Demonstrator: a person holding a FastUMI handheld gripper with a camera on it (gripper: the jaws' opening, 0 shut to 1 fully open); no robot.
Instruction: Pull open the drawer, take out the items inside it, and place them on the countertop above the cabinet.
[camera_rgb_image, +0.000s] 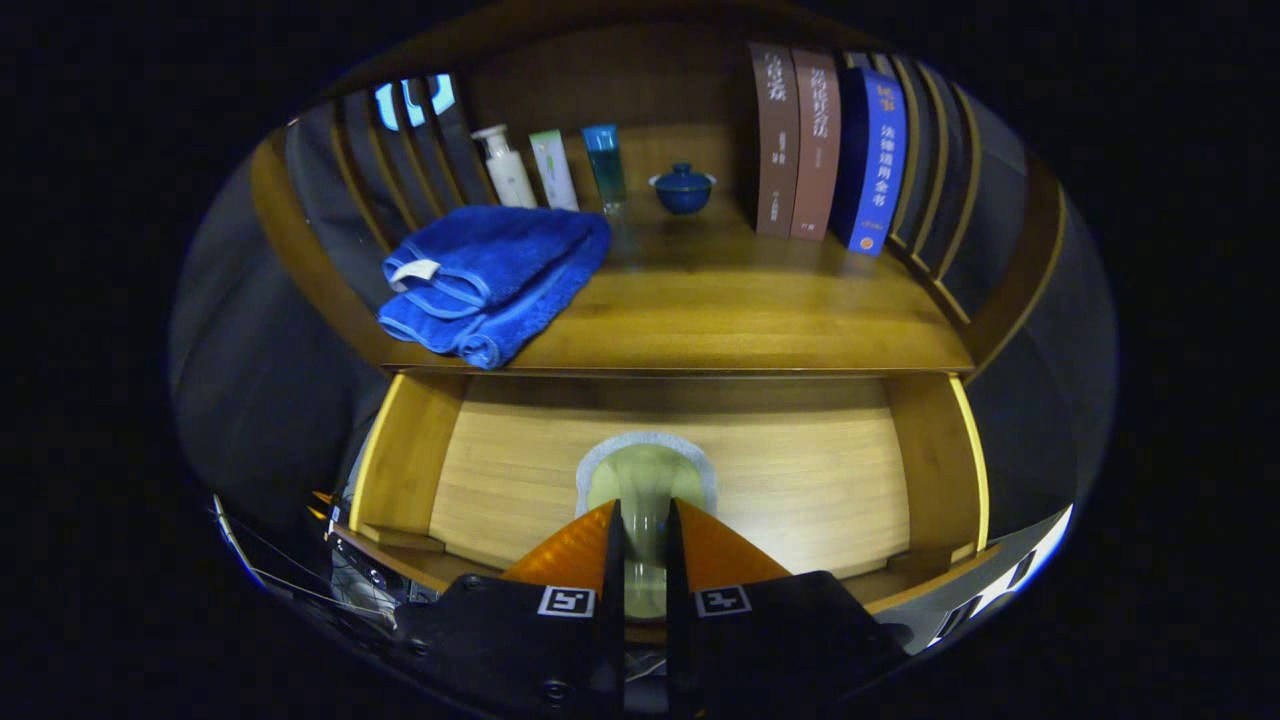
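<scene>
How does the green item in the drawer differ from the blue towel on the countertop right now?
The green item lies in the open drawer, clamped between the gripper fingers; the blue towel lies free on the countertop, beyond them. The green item is pale green, small and smooth-looking; the blue towel is deep blue, larger, folded and fluffy. What the green item is, I cannot tell. Both rest on wooden surfaces.

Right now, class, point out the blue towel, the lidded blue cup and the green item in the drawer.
Blue towel (495, 280), gripper view: middle of the top fold.
Lidded blue cup (683, 190), gripper view: its bowl.
Green item (645, 480), gripper view: rounded end between the tool's fingers.
</scene>
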